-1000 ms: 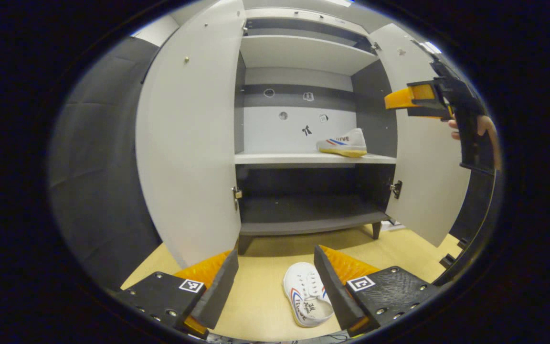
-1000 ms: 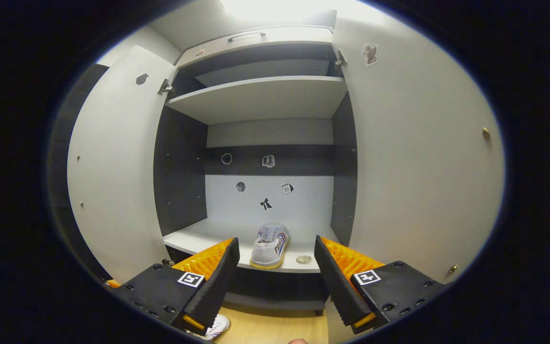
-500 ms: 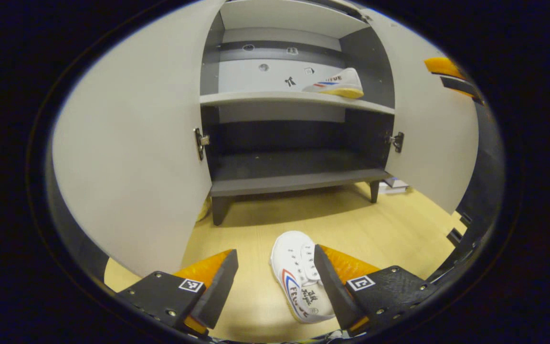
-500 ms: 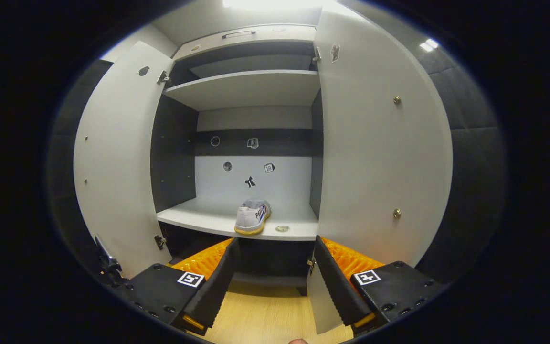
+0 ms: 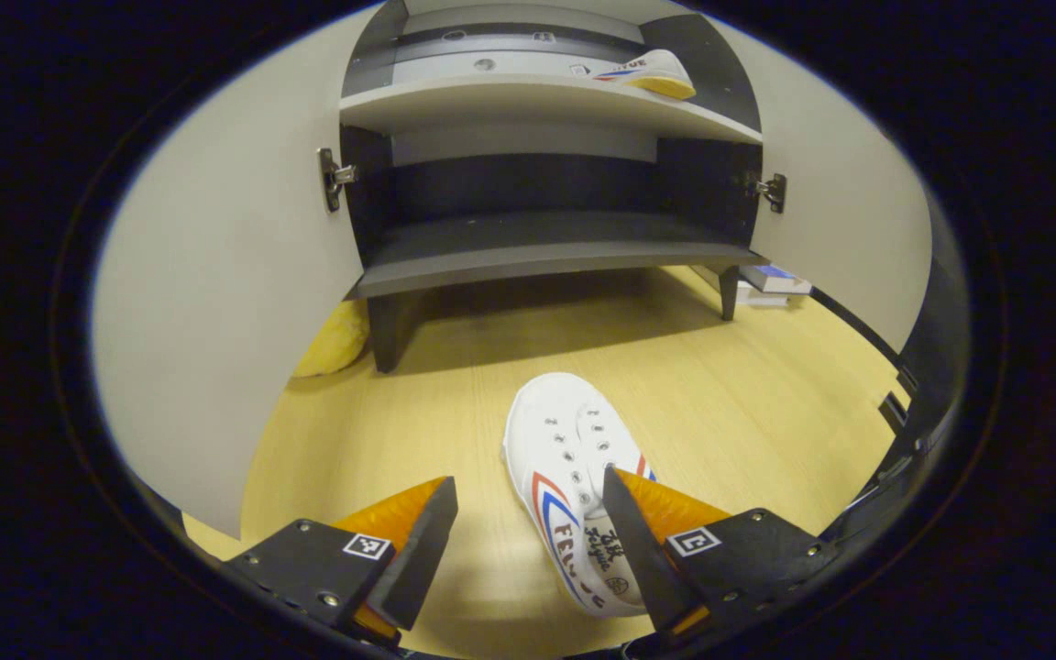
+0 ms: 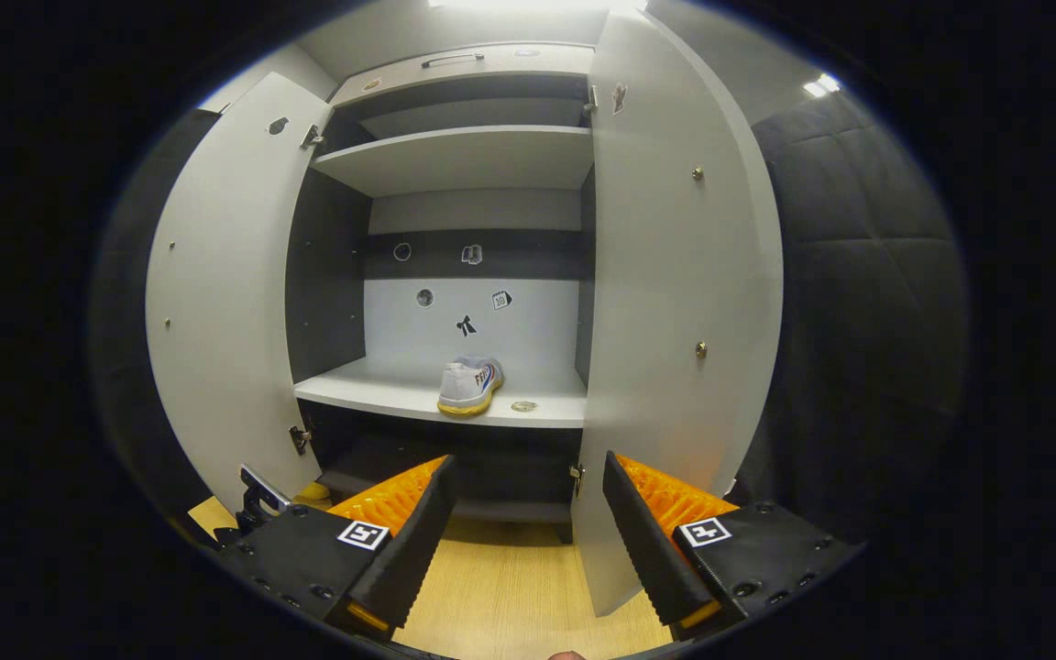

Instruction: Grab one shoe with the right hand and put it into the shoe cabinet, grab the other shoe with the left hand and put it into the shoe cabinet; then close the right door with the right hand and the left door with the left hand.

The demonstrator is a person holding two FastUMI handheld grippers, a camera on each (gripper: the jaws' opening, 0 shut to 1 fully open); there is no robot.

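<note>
Left gripper (image 5: 528, 536) dropped nearer white canvas shoe (image 5: 574, 486); jaws apart.

White shoe on the floor (image 5: 574, 477), laced, red and blue stripes down its side with dark lettering beside them. It's lying on a pale yellow wood-grain floor (image 5: 748, 412). There's its partner on the shelf (image 6: 469, 383): white again, yellow sole, a flash of red and blue. The cabinet (image 6: 464, 211) mixes light grey shelves with dark grey side walls, and a dark band crosses its pale back panel, dotted with small black-and-white stickers. Both doors light grey, left door (image 6: 216, 302) and right door (image 6: 675, 302), with small brass-coloured studs. A yellow lump (image 5: 334, 341) sits by the cabinet's dark leg.
</note>
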